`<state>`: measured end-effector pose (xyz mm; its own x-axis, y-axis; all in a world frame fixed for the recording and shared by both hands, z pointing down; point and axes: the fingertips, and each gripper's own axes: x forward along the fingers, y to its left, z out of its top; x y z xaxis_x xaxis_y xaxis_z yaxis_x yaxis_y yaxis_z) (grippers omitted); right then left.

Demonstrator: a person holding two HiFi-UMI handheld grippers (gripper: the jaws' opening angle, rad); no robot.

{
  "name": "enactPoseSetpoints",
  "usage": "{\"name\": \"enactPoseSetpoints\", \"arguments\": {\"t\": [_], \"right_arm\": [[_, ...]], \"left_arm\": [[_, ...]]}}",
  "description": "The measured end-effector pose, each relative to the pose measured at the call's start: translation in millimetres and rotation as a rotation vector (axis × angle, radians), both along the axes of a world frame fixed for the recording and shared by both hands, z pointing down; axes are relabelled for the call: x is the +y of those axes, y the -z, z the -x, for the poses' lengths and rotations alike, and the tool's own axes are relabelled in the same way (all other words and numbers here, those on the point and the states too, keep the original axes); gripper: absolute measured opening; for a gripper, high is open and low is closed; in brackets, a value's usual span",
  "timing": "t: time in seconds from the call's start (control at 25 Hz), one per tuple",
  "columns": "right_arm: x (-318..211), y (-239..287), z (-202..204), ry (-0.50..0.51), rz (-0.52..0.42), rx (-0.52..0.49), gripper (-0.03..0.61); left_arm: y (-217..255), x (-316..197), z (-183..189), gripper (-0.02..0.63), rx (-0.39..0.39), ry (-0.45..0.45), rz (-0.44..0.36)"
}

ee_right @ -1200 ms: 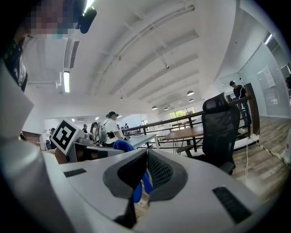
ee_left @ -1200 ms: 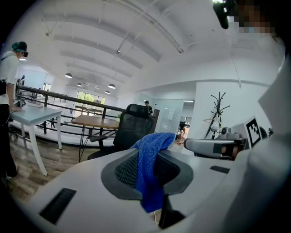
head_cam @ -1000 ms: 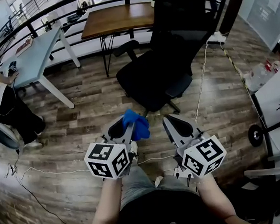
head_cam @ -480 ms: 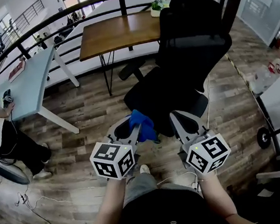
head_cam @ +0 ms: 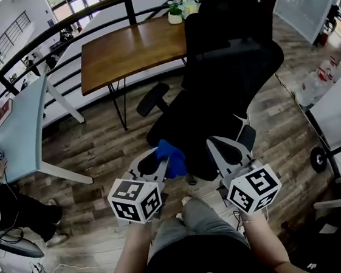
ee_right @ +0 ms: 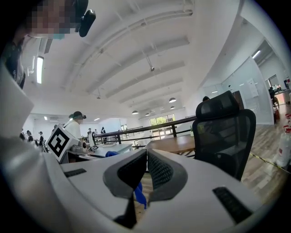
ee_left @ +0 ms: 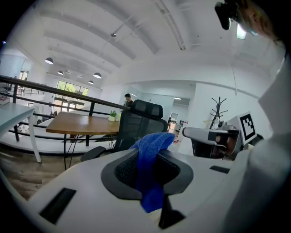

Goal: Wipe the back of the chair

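A black office chair (head_cam: 231,77) stands on a wood floor in front of a wooden bench (head_cam: 130,48). Near the seat's front edge, the right tongs (head_cam: 224,151) are closed on nothing. Beside them, the left tongs (head_cam: 158,160) pinch a blue cloth (head_cam: 171,157).

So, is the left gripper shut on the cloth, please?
Shut: the left gripper pinches the blue cloth between its jaws, with folds bunched above them.
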<state>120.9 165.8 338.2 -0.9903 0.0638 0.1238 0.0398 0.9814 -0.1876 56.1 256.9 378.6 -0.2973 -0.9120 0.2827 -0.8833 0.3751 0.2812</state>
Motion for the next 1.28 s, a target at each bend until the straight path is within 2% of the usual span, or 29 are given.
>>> {"name": "enactPoseSetpoints", "arguments": {"t": [0.52,0.76,1.0,1.28], "right_arm": [[-90.8,10.8,77.6,-0.072,-0.011,-0.03,0.028],[-126.7,7.0,97.9,-0.109,-0.02,-0.021,0.028],[-166.0,14.6,96.8,-0.191,-0.033,-0.022,0.028],[-222.5,27.3,97.2,-0.347,-0.051,-0.05,0.028]], "left_arm": [[20.1,-89.6,86.9,0.074,-0.041,-0.064,-0.02],[24.2,-136.7,106.2,0.074,-0.042,-0.112,-0.036],[25.3,-189.5,112.5,0.074,-0.039,-0.197,-0.032],[35.5,-259.9,119.7,0.074,-0.064,-0.37,-0.06]]}}
